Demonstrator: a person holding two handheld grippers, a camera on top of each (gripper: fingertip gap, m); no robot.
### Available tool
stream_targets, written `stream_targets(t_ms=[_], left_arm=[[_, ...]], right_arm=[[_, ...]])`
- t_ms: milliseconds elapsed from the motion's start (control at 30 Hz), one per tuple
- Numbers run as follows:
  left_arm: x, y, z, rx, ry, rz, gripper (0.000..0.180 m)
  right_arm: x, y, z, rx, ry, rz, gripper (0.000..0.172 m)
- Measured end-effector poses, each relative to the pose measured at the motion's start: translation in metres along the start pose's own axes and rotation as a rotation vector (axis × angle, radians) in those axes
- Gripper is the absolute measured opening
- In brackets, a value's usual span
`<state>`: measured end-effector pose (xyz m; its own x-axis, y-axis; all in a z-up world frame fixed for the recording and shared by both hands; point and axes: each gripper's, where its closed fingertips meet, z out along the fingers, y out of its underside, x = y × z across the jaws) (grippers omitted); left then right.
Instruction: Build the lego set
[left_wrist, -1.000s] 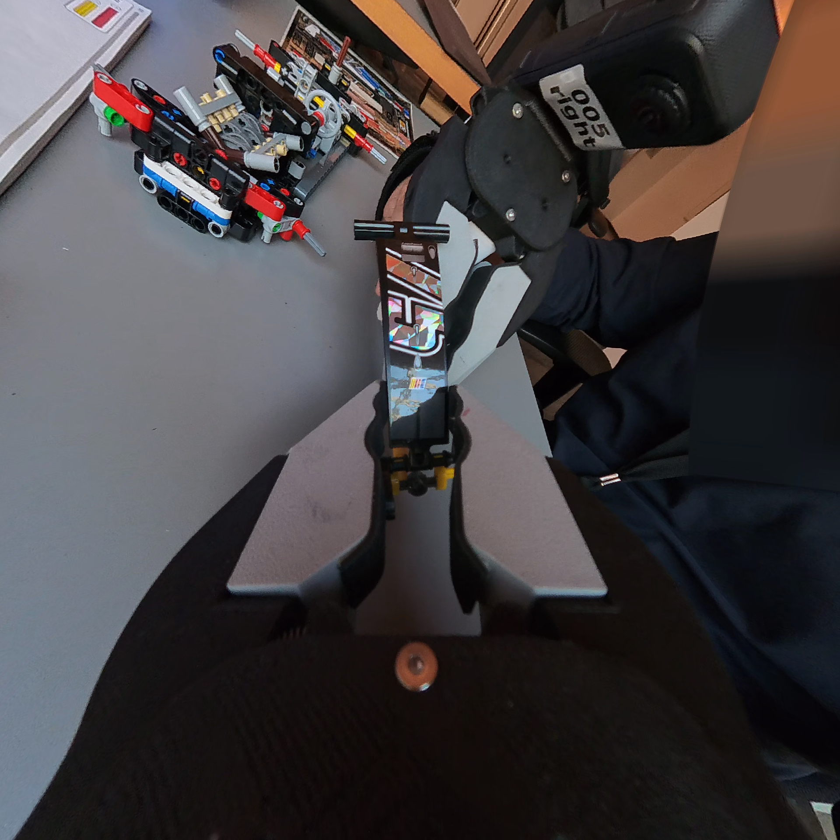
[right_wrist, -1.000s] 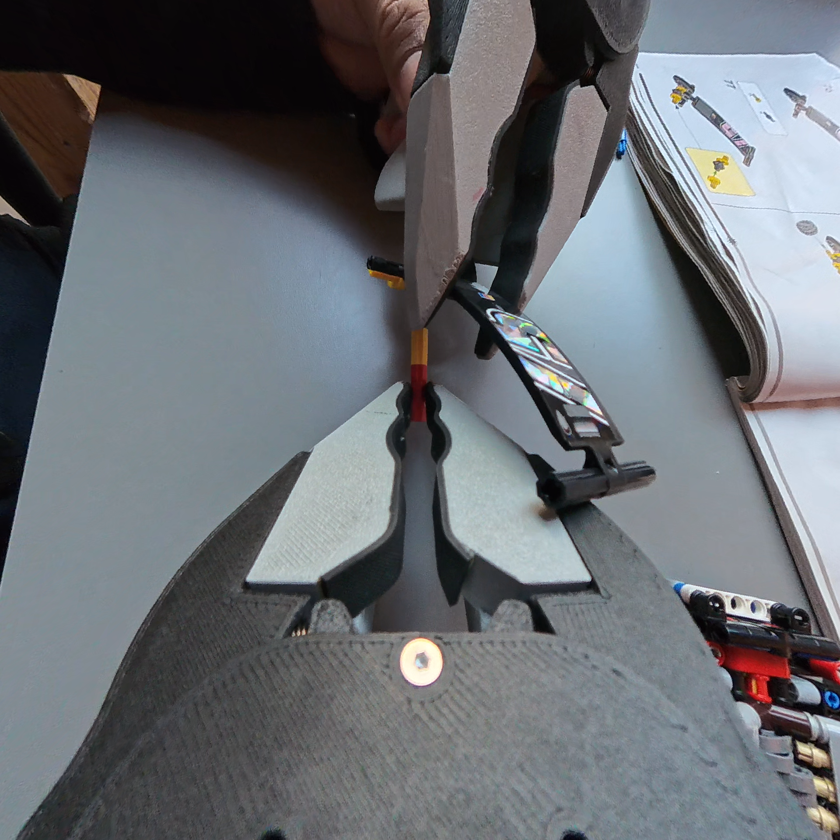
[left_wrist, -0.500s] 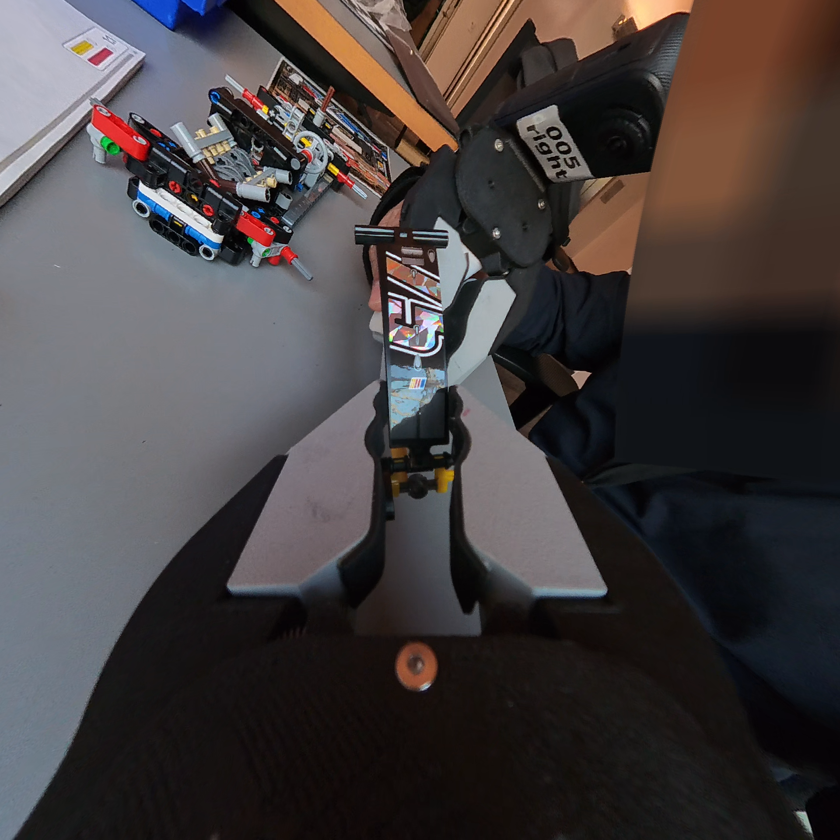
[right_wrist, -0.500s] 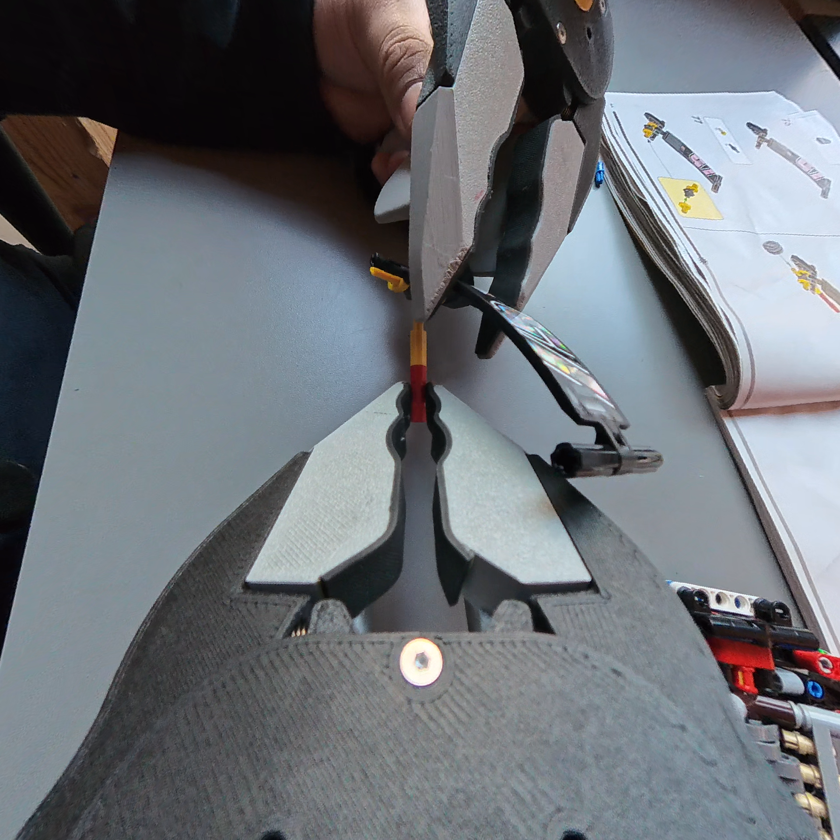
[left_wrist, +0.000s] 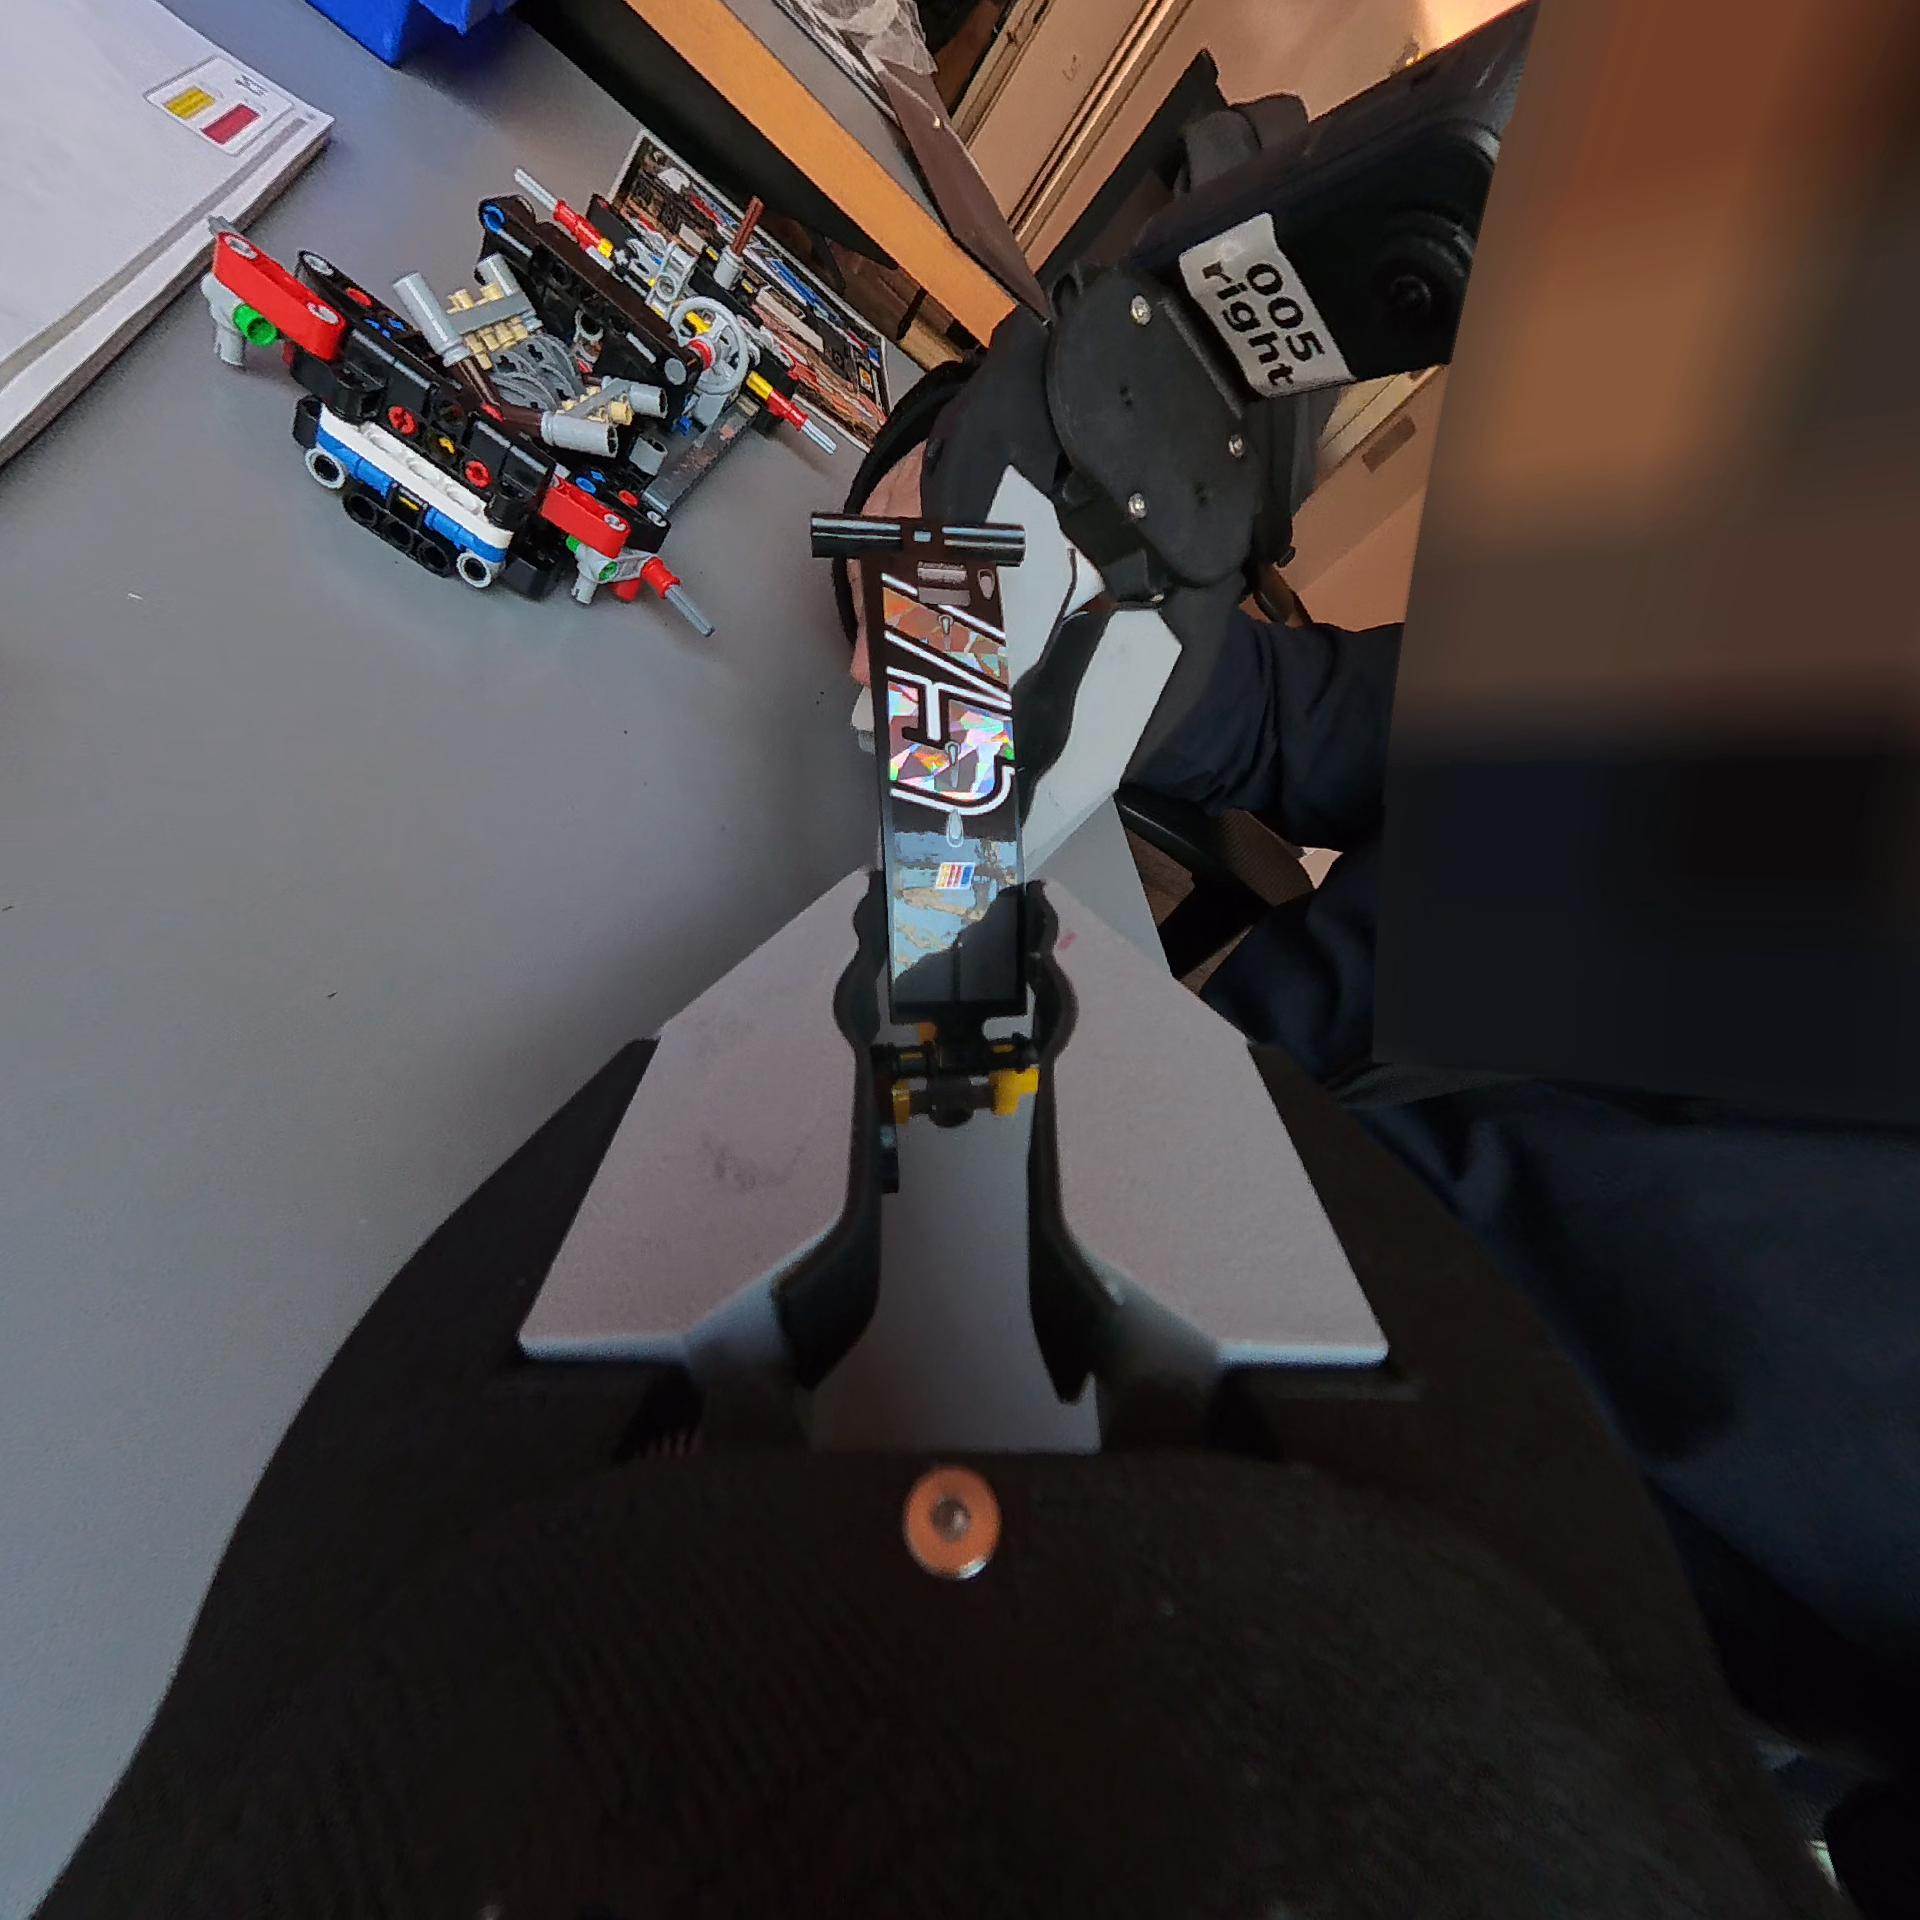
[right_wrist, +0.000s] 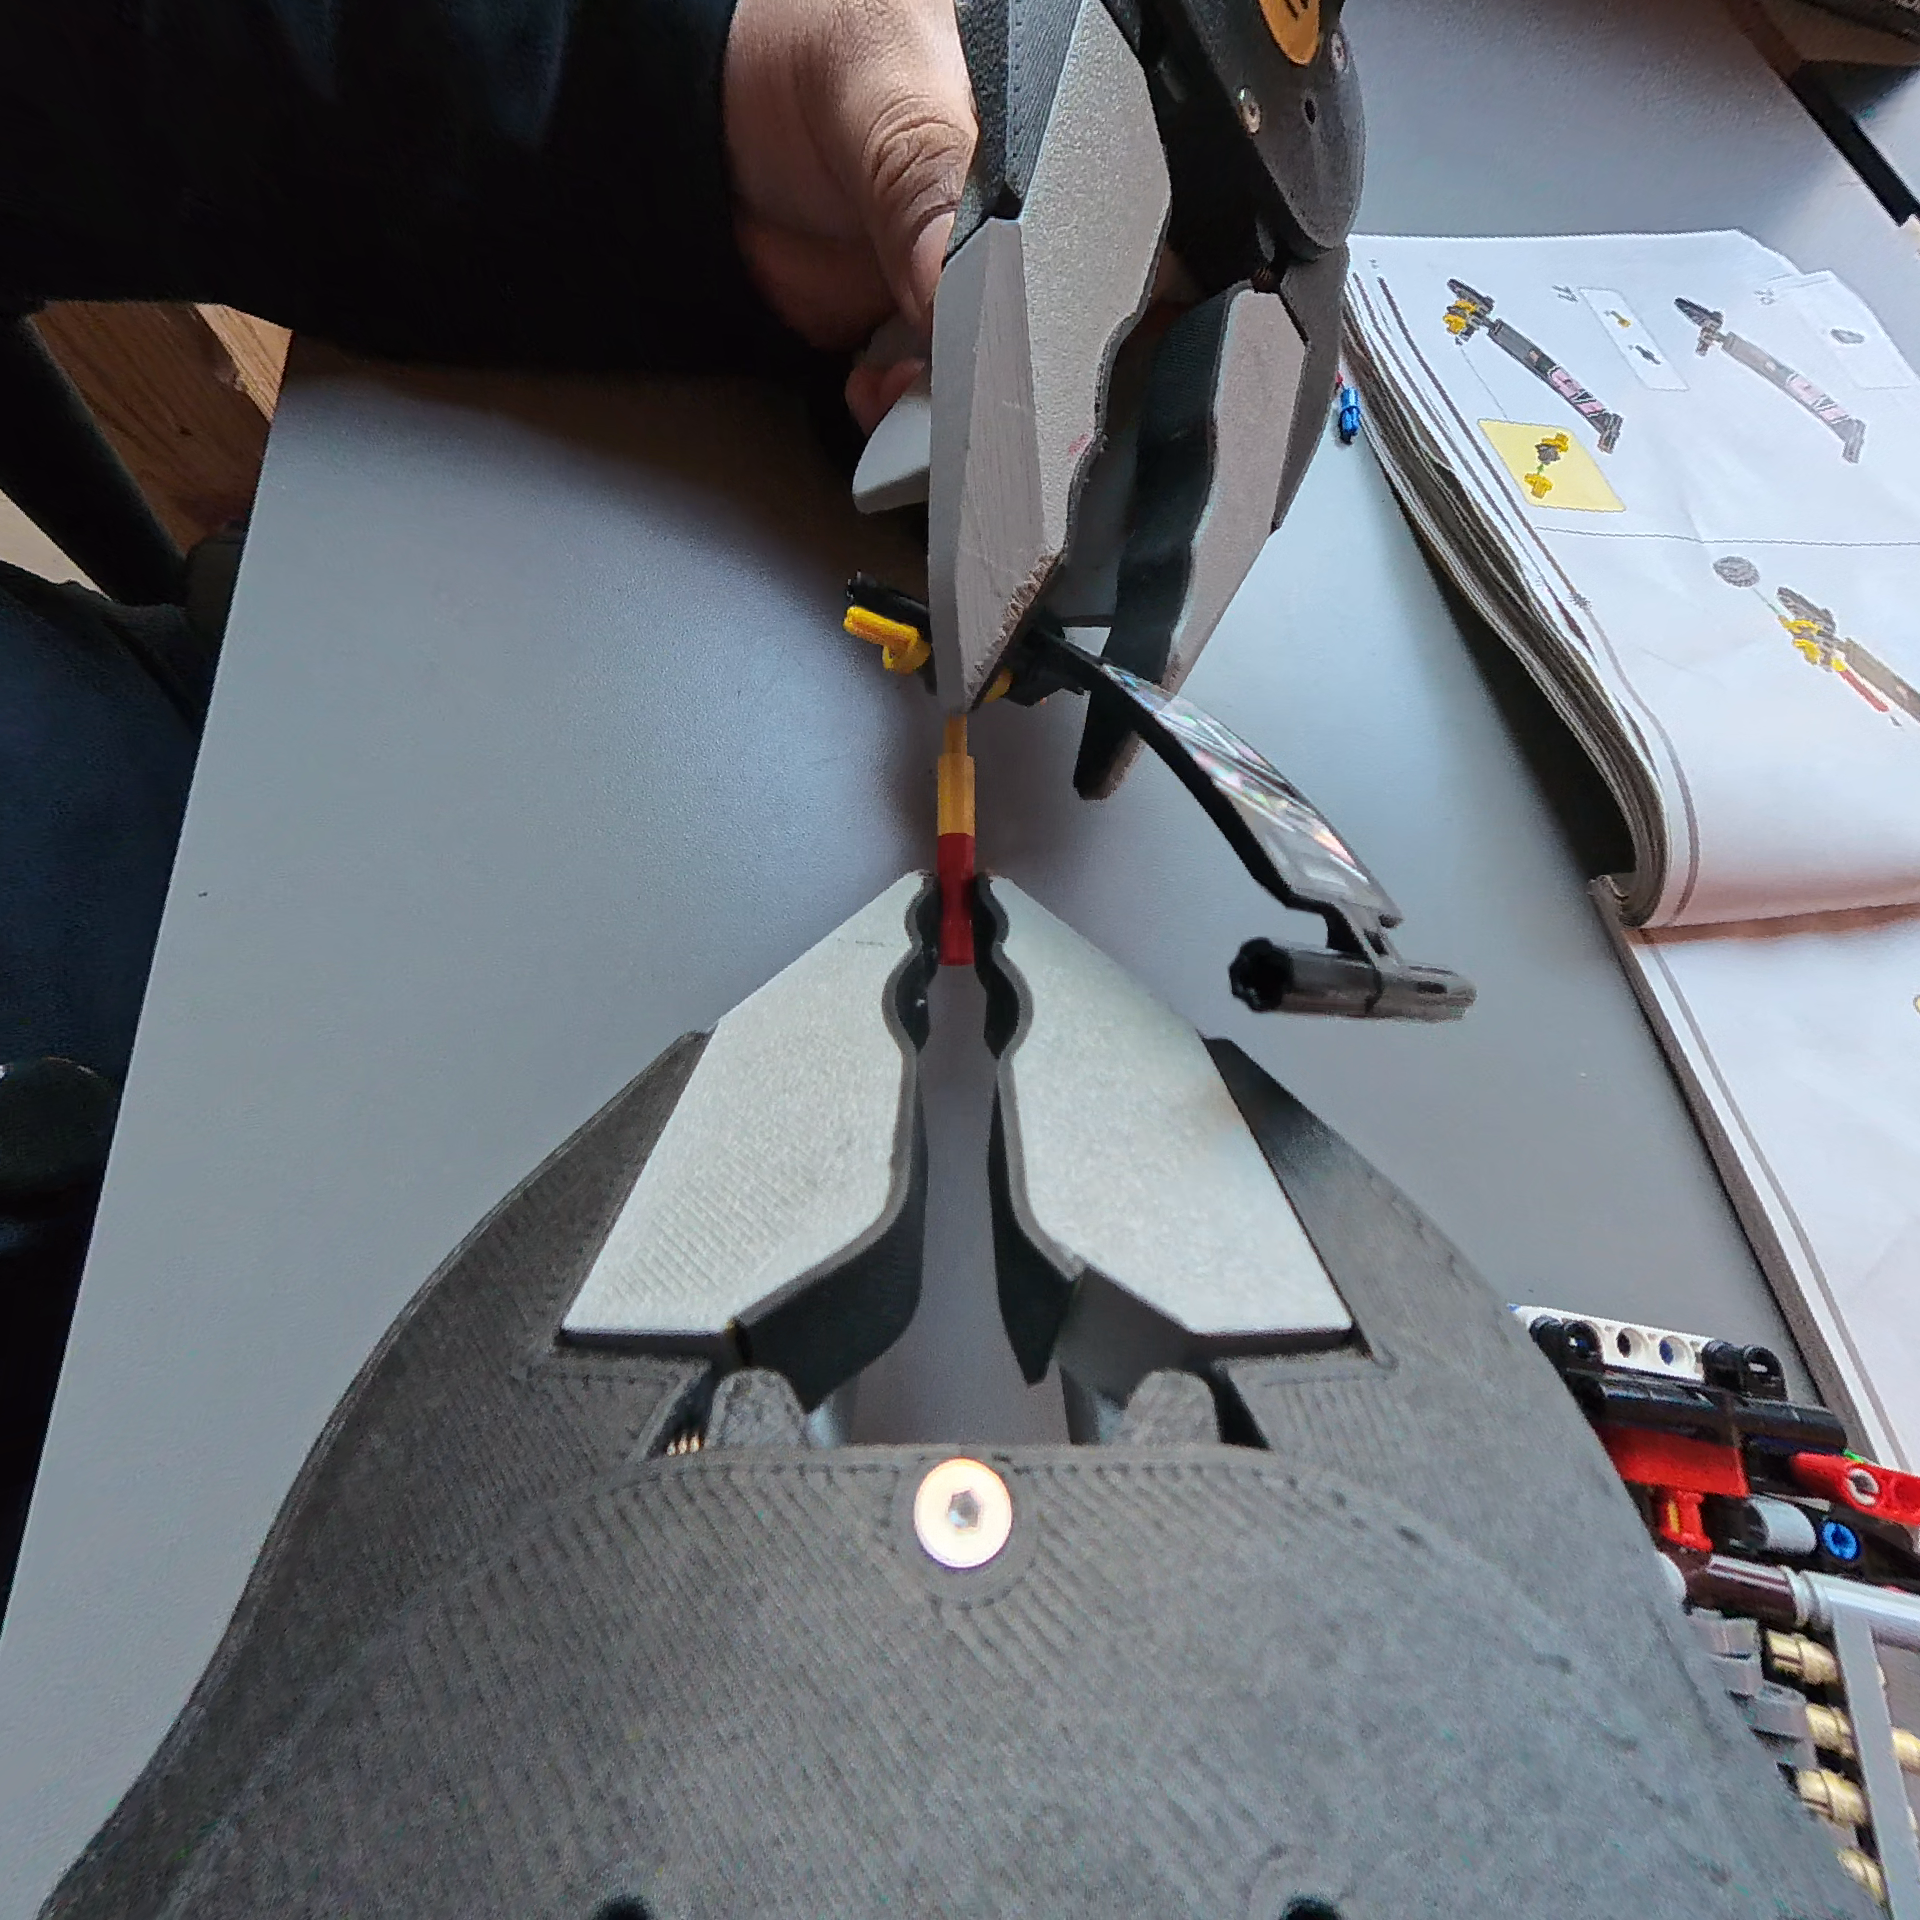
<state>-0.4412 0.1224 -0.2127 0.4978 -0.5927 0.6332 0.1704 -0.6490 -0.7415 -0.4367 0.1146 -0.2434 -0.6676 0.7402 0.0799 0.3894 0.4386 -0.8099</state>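
The left gripper (left_wrist: 951, 935) is clamped on the near end of a long black panel (left_wrist: 951, 748), its pads pressing the panel's two edges. The panel is narrow, glossy and curved along its length, with a sticker of white outlines and glittering, rainbow-flecked patches over its upper face; its far end carries a short black crossbar (left_wrist: 917, 540), and at the gripped end sit small black and yellow connectors (left_wrist: 956, 1086). The right gripper (right_wrist: 954, 914) is shut tight on a thin pin (right_wrist: 954, 831), red at the pinched end and yellow beyond, whose yellow tip points up at the underside of the left gripper's fingertip, close to the connectors; whether it touches them cannot be told. In the right wrist view the panel (right_wrist: 1247, 800) arcs down and to the right out of the left gripper, held above the grey table (right_wrist: 520, 727). A hand (right_wrist: 842, 177) in a dark sleeve grips the left tool. An open instruction book (right_wrist: 1714, 623) lies at the table's right side, and a partly built model (left_wrist: 468, 416) of black, red, blue, white and grey pieces lies well apart from the panel.
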Motion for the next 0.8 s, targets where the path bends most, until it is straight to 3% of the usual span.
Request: stream_targets(t_ms=[800], left_arm=[[0.0009,-0.0041,0.0039,0.019,-0.008,0.005,0.023]], right_arm=[[-0.0015,-0.0028,0.0034,0.024,-0.036,0.061,0.003]])
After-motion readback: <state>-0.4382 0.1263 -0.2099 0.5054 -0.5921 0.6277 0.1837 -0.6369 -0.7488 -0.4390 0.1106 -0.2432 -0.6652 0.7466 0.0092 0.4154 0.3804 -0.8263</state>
